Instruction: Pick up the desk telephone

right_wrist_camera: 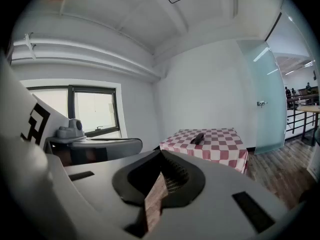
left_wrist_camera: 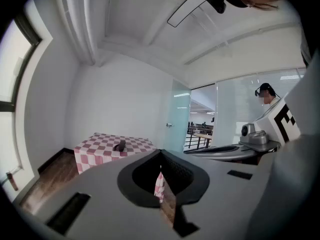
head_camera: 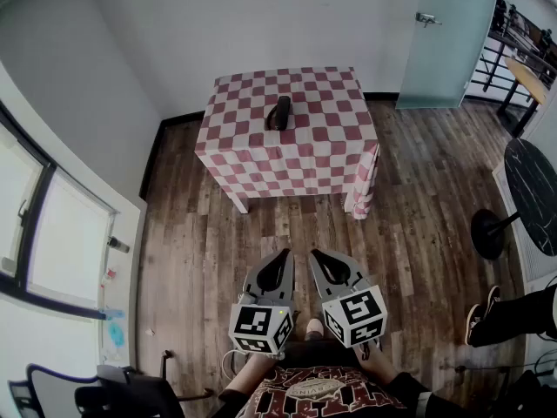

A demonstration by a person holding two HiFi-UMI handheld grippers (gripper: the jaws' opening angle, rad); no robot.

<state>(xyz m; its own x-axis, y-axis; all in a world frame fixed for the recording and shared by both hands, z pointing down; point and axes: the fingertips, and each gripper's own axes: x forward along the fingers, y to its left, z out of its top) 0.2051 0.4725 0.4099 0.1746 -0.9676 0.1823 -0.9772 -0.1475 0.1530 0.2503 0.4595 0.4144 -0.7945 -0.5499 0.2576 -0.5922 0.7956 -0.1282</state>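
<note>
**A:** Where is the phone?

**B:** The phone (head_camera: 278, 112) lies on the table (head_camera: 287, 159), near the middle of the top and a little to the left. It is dark and lies lengthwise, pointing away from the person. A red-and-white checked cloth (head_camera: 361, 181) covers the table and hangs down at its right corner.

**A:** And the 2 grippers?

**B:** Both are well apart from the table, held low in front of the person over the wooden floor (head_camera: 200, 242). They sit side by side, nearly touching, and both point toward the table.

**A:** Is the left one open?

**B:** No. The left gripper (head_camera: 284, 253) has its jaws brought together at the tips. Its own view shows only a thin slit behind them, with cloth and floor visible through it. Nothing is held.

**A:** The right one?

**B:** The same. The right gripper (head_camera: 316, 253) has its jaws closed tip to tip and holds nothing. In its own view the phone (right_wrist_camera: 198, 138) shows far off on the table, above and right of the jaw tips.

**A:** What else is in the room?

**B:** A frosted glass door (head_camera: 444, 42) stands beyond the table on the right, and a window (head_camera: 52, 225) is on the left wall.
</note>
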